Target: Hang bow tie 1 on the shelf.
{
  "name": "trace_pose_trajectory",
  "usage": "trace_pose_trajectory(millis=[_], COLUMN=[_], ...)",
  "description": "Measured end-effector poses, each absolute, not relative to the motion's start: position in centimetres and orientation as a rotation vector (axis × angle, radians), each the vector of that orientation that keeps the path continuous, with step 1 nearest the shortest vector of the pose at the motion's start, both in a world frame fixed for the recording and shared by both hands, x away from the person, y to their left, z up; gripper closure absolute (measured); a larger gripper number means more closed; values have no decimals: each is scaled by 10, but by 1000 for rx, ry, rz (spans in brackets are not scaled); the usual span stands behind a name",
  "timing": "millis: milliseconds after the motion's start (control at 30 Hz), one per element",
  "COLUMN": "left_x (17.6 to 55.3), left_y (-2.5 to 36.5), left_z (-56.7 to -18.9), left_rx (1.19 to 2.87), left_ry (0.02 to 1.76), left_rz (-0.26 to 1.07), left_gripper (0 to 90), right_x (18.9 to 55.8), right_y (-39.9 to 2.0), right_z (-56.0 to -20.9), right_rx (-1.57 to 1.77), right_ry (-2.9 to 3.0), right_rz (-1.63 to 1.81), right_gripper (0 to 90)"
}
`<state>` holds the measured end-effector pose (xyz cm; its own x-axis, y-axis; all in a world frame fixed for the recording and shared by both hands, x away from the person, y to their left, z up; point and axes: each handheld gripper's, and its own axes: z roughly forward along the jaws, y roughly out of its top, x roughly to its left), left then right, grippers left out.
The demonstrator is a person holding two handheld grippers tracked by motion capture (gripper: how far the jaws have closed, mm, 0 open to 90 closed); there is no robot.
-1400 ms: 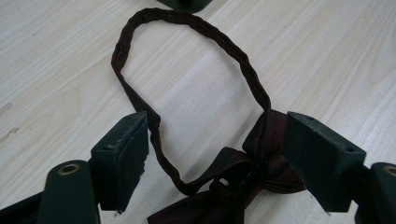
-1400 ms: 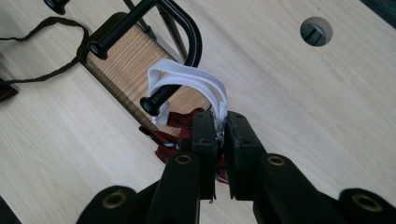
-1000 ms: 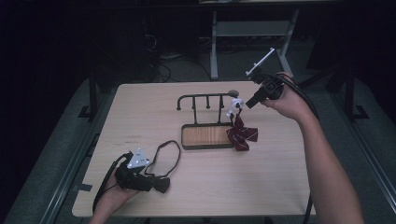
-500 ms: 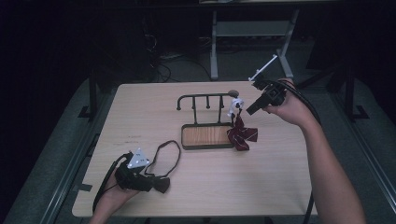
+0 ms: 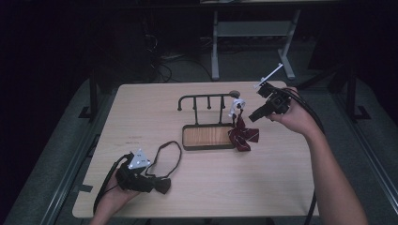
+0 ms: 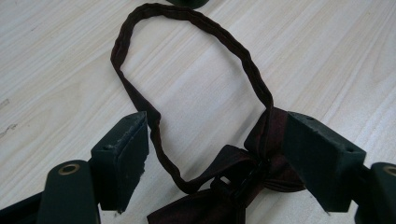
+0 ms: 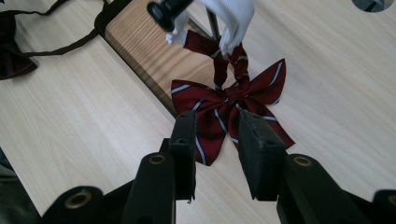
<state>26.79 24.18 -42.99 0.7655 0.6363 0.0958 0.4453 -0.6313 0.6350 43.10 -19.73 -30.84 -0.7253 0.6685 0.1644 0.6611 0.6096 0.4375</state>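
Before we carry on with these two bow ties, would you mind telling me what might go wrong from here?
1. The left gripper is open astride the dark bow tie, one finger inside its strap loop; closing may pinch only strap.
2. The striped bow tie hangs from the rack by a white strap; pulling with the right gripper could tip the rack.

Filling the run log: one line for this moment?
left gripper: open around dark bow tie | right gripper: open above striped bow tie | rack: upright
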Motion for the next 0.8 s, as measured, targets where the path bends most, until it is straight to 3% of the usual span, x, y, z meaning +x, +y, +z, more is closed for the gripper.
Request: trace_pose_trajectory(millis=[800], left_x=[268], left_y=[240], left_z=[-431], left_rx=[2354], left_ry=[815], left_rz=[408], left_gripper=[235], right_x=[416], right_y=[-210], right_z=[-336], right_rx=[1177], right_ry=[2811], right_rz=[821], right_gripper=[573])
